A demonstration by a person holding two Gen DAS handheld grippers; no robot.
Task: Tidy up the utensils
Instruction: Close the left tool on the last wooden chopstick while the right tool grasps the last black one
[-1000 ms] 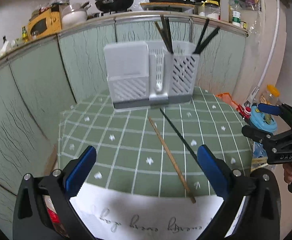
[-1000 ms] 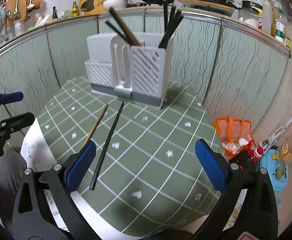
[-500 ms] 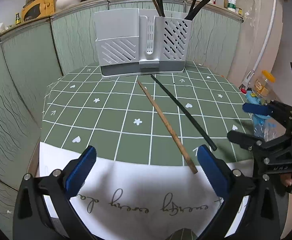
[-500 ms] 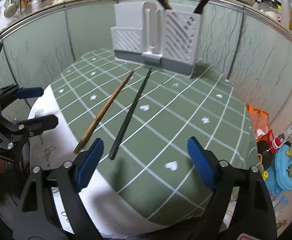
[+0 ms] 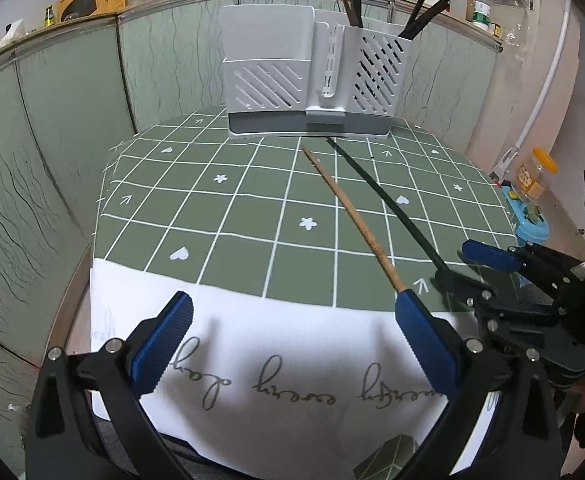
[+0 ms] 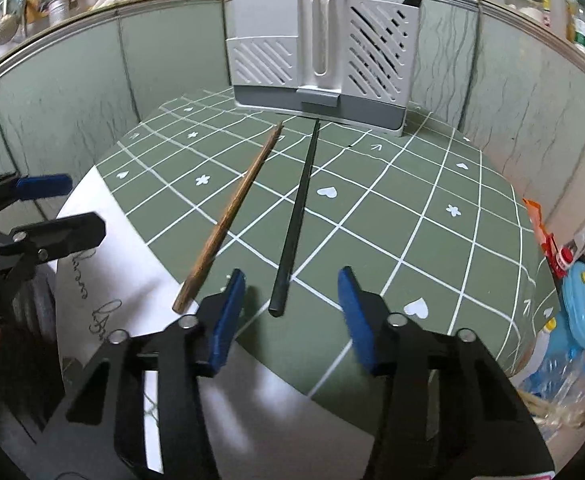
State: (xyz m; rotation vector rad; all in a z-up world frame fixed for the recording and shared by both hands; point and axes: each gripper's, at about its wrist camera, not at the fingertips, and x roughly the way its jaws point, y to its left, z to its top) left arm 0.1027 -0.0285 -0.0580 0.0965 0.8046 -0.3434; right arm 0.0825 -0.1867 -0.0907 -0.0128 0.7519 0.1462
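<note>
**Black chopstick lined up for the right gripper**

Black and slim, the black chopstick (image 6: 298,216) lies on the tabletop (image 6: 412,208), running from the holder's base toward the near edge, beside the wooden chopstick (image 6: 232,216). The right gripper (image 6: 290,312) hovers with jaws apart around its blunt near end, not touching it. The left gripper (image 5: 288,336) hangs wide open and empty over the white cloth at the near edge. Both sticks look light, stiff and likely slippery; the thick near end probably offers the surest hold. The utensil holder (image 5: 312,80) stands at the far edge; its contents are cut off at the top, and its compartment depth is hidden.
</note>
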